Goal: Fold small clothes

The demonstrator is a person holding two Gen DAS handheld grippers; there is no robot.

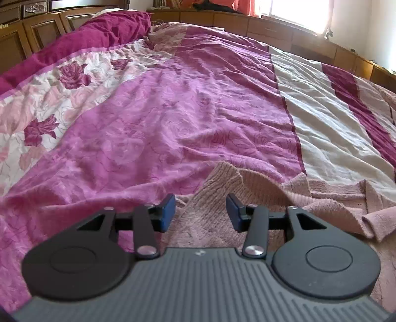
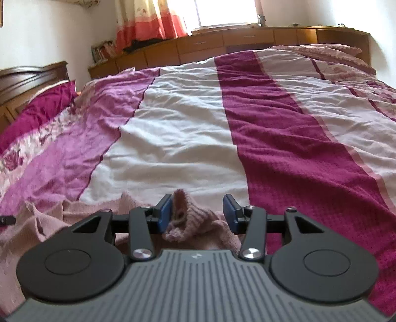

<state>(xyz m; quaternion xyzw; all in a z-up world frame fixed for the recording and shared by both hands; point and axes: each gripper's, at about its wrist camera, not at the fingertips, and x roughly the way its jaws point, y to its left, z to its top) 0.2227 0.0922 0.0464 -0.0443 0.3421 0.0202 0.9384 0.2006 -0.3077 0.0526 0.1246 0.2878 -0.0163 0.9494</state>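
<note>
Folding barely begun: pink knit sweater (image 1: pixel 272 198) lies rumpled on the bed (image 1: pixel 173 111).
Left gripper (image 1: pixel 201 212) and right gripper (image 2: pixel 197 214) hover spread, holding nothing.

Lighting: daylight, bright, from window (image 1: pixel 292 12) at far wall; window (image 2: pixel 225 12) blown out to white in both views. Bedspread (image 2: pixel 188 119) evenly lit, soft shadows in its creases. Distortion: strong fisheye bowing at edges, dark corners at bottom. Focus: bed sharp; near tongs body slightly soft. Mild colour haze.
</note>
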